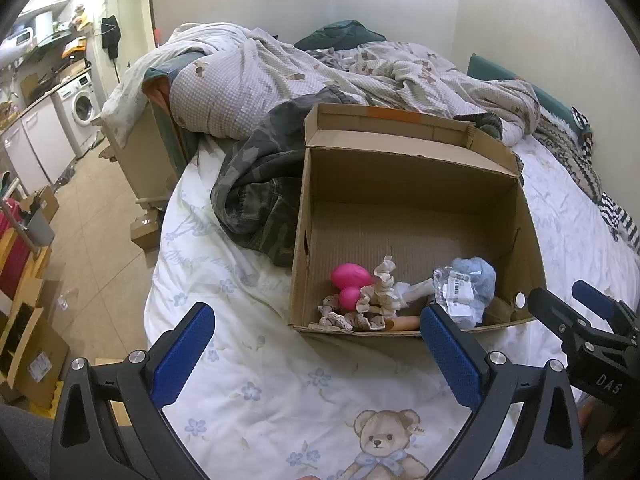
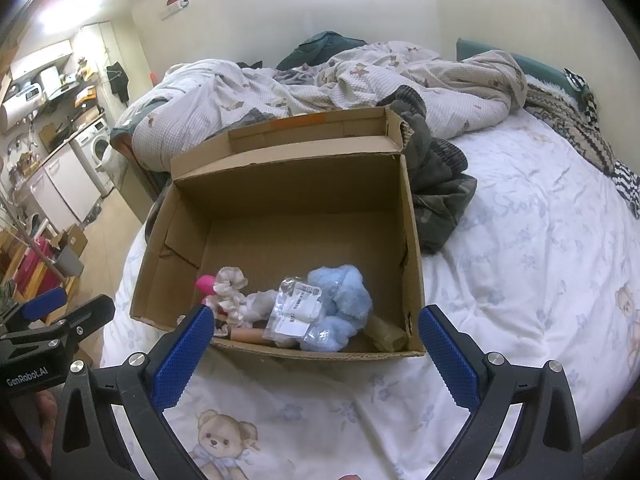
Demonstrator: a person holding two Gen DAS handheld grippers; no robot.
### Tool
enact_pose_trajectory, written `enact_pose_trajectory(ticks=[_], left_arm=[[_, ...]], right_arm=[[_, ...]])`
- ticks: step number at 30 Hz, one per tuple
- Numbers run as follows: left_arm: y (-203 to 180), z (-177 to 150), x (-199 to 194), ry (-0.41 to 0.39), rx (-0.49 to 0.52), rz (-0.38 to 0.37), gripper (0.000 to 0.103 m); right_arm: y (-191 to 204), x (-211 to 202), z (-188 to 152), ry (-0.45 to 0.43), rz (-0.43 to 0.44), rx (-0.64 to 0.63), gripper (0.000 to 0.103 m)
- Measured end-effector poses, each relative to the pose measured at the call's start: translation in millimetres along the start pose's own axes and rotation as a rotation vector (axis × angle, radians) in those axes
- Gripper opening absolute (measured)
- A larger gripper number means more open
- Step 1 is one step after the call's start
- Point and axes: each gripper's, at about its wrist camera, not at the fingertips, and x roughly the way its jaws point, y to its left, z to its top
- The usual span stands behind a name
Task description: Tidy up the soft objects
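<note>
An open cardboard box (image 1: 416, 168) (image 2: 288, 168) sits on the bed. At its near wall lie pink egg-shaped toys (image 1: 347, 276) (image 2: 206, 283), cream scrunchies (image 1: 380, 292) (image 2: 230, 284), a blue fluffy thing (image 1: 476, 274) (image 2: 344, 292) and a clear labelled plastic bag (image 1: 456, 292) (image 2: 294, 312). My left gripper (image 1: 316, 336) is open and empty above the sheet, just short of the box. My right gripper (image 2: 314, 336) is open and empty at the box's near edge. Each gripper shows in the other's view, the right one in the left wrist view (image 1: 576, 304) and the left one in the right wrist view (image 2: 68, 308).
A white teddy-print sheet (image 1: 280, 392) (image 2: 520, 280) covers the bed. A camouflage garment (image 1: 256, 192) (image 2: 440, 196) lies beside the box. A crumpled quilt (image 1: 320, 76) (image 2: 360, 84) is piled behind. The floor with cartons (image 1: 36, 356) and a washing machine (image 1: 82, 106) are at the left.
</note>
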Motion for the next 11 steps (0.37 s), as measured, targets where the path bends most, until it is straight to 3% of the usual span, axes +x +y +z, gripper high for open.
enact_pose_trajectory(ticks=[11], left_arm=[[0.2, -3.2, 1.2, -0.001, 0.0, -0.008, 0.102]], right_arm=[[-0.2, -2.0, 0.6, -0.004, 0.004, 0.0, 0.103]])
